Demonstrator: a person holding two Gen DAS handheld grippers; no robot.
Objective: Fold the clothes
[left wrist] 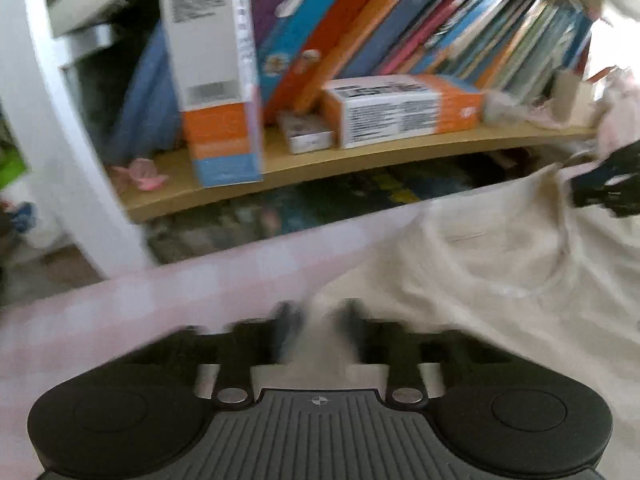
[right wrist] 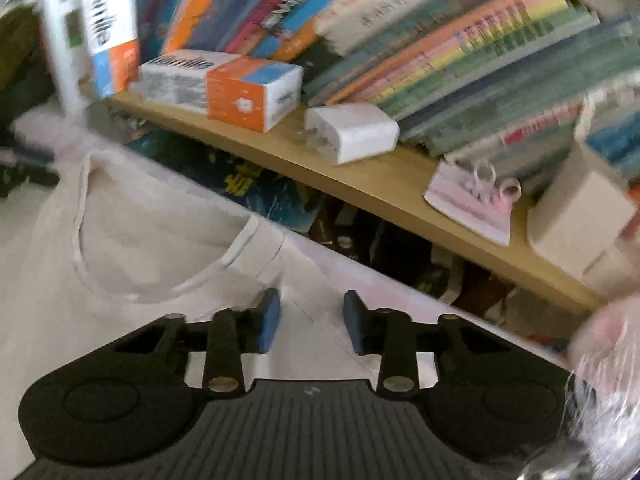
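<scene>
Roughly at the start. The cream shirt (left wrist: 480, 272) lies spread flat on a pale pink checked cover (left wrist: 160, 300), neckline open toward 12 o'clock, and no fold shows in it. Every fold is judged still to come.

Left gripper (left wrist: 320, 316): blurred, jaws drawn together at the shirt's edge near 6 o'clock of its own view. A wedge of cloth appears to rise between them, so likely a pinch on the shoulder, though the blur leaves this unsure.

Right gripper (right wrist: 312, 320): blue pads (right wrist: 268, 320) plainly standing apart, with the shirt's other shoulder lying between them and not visibly pressed. Not yet a grip, by the look of it.

Each gripper shows at the far side of the other's view, at 3 o'clock from the left camera and at 9 o'clock from the right, so the two sit at opposite shoulders with the collar between.

Edges and room:
- The cover's far edge runs just beyond the collar, toward 12 o'clock; past it is a drop to dark clutter below.
- A wooden shelf (left wrist: 360, 160) stands close behind that edge, crowded with leaning books (left wrist: 400, 20) and orange-and-white boxes (left wrist: 400, 108). Little clearance forward.
- A white post (left wrist: 48, 120) stands at 9 to 10 o'clock of the left view.
- Crinkled plastic wrap (right wrist: 608, 380) crowds 4 o'clock of the right view.
- Open room is judged to lie back toward 6 o'clock, over the shirt's body.
</scene>
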